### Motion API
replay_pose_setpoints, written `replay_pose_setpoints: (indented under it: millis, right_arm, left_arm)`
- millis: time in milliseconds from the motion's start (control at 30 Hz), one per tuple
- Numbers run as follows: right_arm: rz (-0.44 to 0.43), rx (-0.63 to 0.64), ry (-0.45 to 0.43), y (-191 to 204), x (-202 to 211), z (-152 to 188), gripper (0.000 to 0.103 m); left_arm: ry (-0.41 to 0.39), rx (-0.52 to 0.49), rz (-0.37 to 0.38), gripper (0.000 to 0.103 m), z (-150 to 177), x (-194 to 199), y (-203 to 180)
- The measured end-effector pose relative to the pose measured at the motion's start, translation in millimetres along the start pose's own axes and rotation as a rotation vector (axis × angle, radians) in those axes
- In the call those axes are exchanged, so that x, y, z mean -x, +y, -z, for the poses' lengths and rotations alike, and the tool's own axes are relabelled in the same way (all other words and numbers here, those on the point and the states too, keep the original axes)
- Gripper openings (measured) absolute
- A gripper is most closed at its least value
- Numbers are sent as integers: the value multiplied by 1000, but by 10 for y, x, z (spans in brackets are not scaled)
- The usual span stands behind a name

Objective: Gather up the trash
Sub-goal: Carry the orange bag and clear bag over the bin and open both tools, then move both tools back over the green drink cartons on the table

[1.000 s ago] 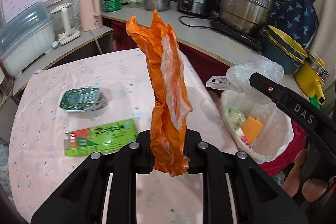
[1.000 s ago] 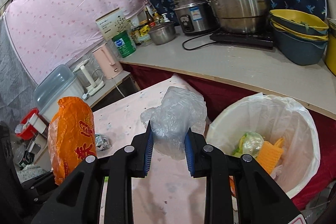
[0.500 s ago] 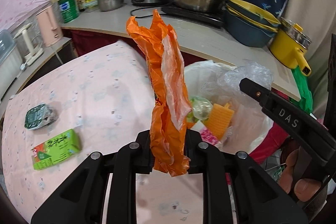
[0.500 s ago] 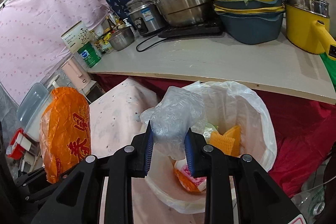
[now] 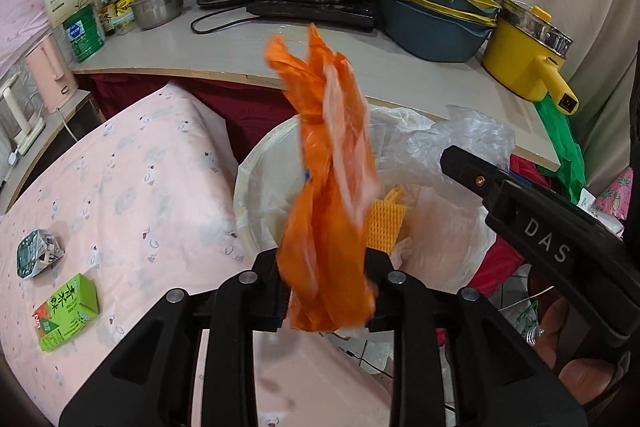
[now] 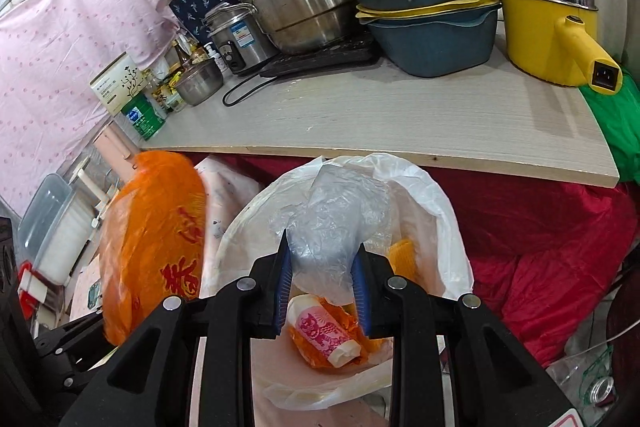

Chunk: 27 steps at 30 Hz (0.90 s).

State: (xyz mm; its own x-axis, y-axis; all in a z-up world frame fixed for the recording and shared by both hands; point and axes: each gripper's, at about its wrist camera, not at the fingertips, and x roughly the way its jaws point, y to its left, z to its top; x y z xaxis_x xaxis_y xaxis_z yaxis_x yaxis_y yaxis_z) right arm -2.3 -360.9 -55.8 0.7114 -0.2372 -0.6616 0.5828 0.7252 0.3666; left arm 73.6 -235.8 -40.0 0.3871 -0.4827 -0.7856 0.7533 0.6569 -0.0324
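Note:
My left gripper [image 5: 326, 291] is shut on an orange plastic bag [image 5: 328, 195], held upright at the near rim of the white-lined trash bin [image 5: 256, 195]. The orange bag also shows at the left of the right wrist view [image 6: 156, 247]. My right gripper [image 6: 323, 287] is shut on a crumpled clear plastic bag [image 6: 336, 223] and holds it over the bin's opening [image 6: 448, 227]. In the bin lie a pink-and-white wrapper [image 6: 320, 331] and yellow foam netting [image 5: 386, 223]. The right gripper's finger [image 5: 532, 223] crosses the left wrist view.
On the pink table [image 5: 120, 187] lie a green drink carton [image 5: 66, 311] and a crushed green-white carton [image 5: 38, 257]. A counter [image 6: 400, 115] behind the bin holds steel pots, stacked basins and a yellow pot [image 6: 548, 23]. Red cloth [image 6: 552, 223] lies right of the bin.
Both grippers have swung right from over the table to the bin. The clear bag now hangs over the bin's opening and the orange bag is at its rim.

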Motion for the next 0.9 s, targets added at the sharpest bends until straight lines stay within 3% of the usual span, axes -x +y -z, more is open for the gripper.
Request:
replay_pose_setpoints:
  millis: [67, 133, 200, 367, 533, 900]
  right_arm:
    - [1, -1, -1, -20, -2, -11, 27]
    - [2, -3, -3, -26, -2, -19, 29]
    - [1, -5, -9, -21, 7, -24, 32]
    - [-1, -8, -25, 27, 31, -27, 48]
    - [-11, -5, -29, 83, 53, -44, 50]
    - [-67, 67, -20, 515, 101, 12, 51]
  left_arm:
    - [-2, 1, -11, 33, -16, -23, -19]
    - [-9, 15, -18, 50, -23, -21, -6]
    - [-16, 22, -24, 55, -26, -9, 11]
    - [-13, 38, -47, 57, -14, 3, 89]
    - [-21, 67, -64, 63, 12, 58, 202]
    - [-38, 159, -123, 63, 192, 291, 663]
